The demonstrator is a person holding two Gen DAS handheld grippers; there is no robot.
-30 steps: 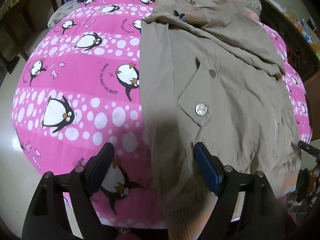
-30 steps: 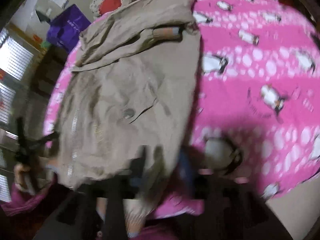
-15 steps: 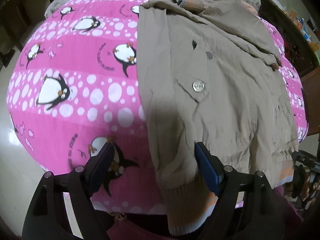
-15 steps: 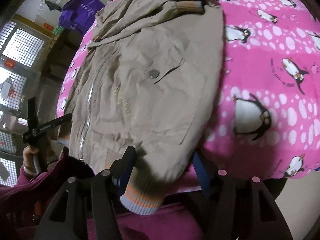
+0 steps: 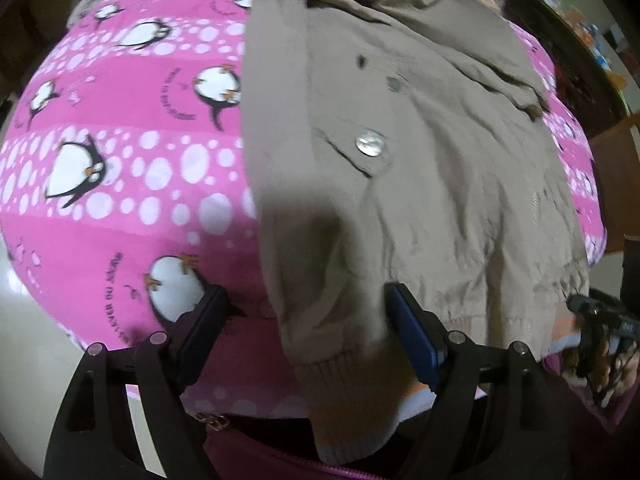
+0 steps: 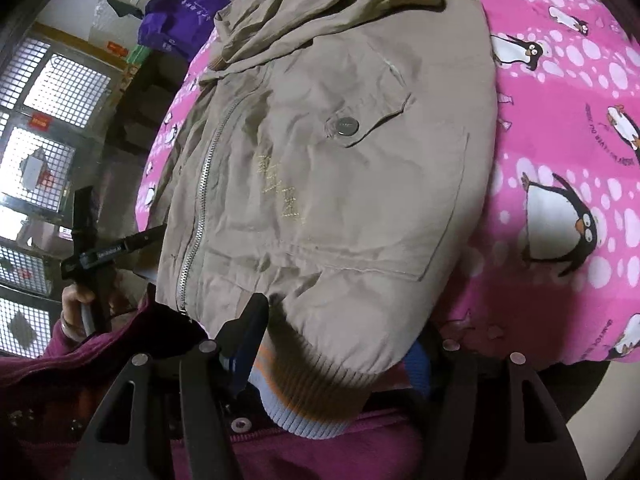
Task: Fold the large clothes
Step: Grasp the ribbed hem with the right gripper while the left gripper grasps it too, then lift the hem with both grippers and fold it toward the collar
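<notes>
A tan jacket (image 5: 420, 152) with snap pockets and a zipper lies front up on a pink penguin blanket (image 5: 120, 152); its sleeves are folded across the top. Its ribbed hem with orange and blue stripes hangs over the near edge. My left gripper (image 5: 308, 332) is open, with the hem's left corner between its jaws, not pinched. In the right wrist view the jacket (image 6: 340, 152) fills the middle. My right gripper (image 6: 340, 344) is open around the hem's right corner (image 6: 312, 392); its right finger is mostly hidden by fabric.
The blanket (image 6: 568, 140) covers a rounded surface that drops off at the near edge. The person's magenta sleeve (image 6: 48, 364) shows below. A purple bag (image 6: 180, 20) and barred windows (image 6: 36, 128) stand beyond the far side. Dark furniture (image 5: 580, 60) is at the right.
Both grippers have drawn back to the near edge, so the hem now sits between their open jaws. The jacket has not shifted.
</notes>
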